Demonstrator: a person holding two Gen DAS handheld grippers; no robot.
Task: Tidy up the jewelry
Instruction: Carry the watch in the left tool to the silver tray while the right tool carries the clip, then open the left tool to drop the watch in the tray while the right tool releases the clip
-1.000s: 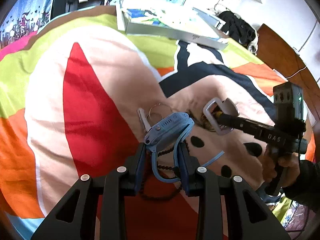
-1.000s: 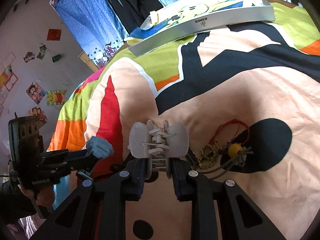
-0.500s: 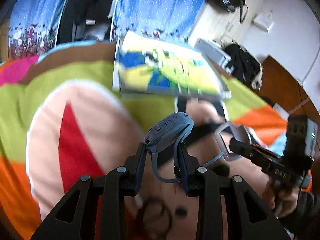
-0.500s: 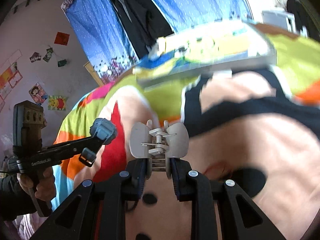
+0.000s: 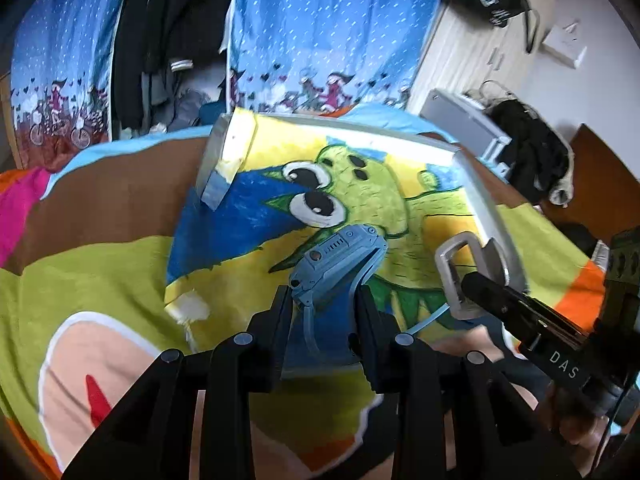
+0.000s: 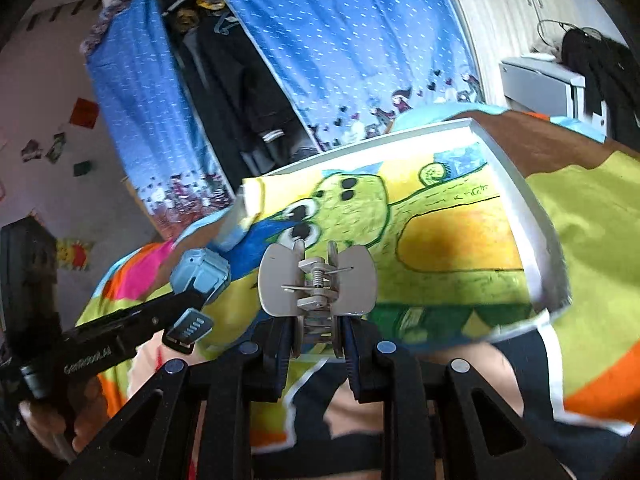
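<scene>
My left gripper (image 5: pixel 323 300) is shut on a blue watch (image 5: pixel 338 264), whose strap hangs down between the fingers. My right gripper (image 6: pixel 316 328) is shut on a grey hair claw clip (image 6: pixel 317 280). Both are held in the air over a shallow white box (image 5: pixel 476 196) with a green cartoon drawing inside it, lying on the colourful bedspread (image 5: pixel 100 276). The right gripper and its clip (image 5: pixel 466 276) show at the right of the left wrist view. The left gripper and the watch (image 6: pixel 200 272) show at the left of the right wrist view. The other jewelry is out of view.
Blue patterned curtains (image 5: pixel 320 32) and dark hanging clothes (image 5: pixel 160 40) stand behind the bed. A white cabinet (image 5: pixel 460 52) and a grey case (image 5: pixel 460 120) with black clothing lie at the far right. The box's raised rim (image 6: pixel 532 232) borders the drawing.
Both grippers have lifted off the bedspread and moved forward to the box, carrying the watch and the clip. The loose jewelry on the bed has dropped out of view.
</scene>
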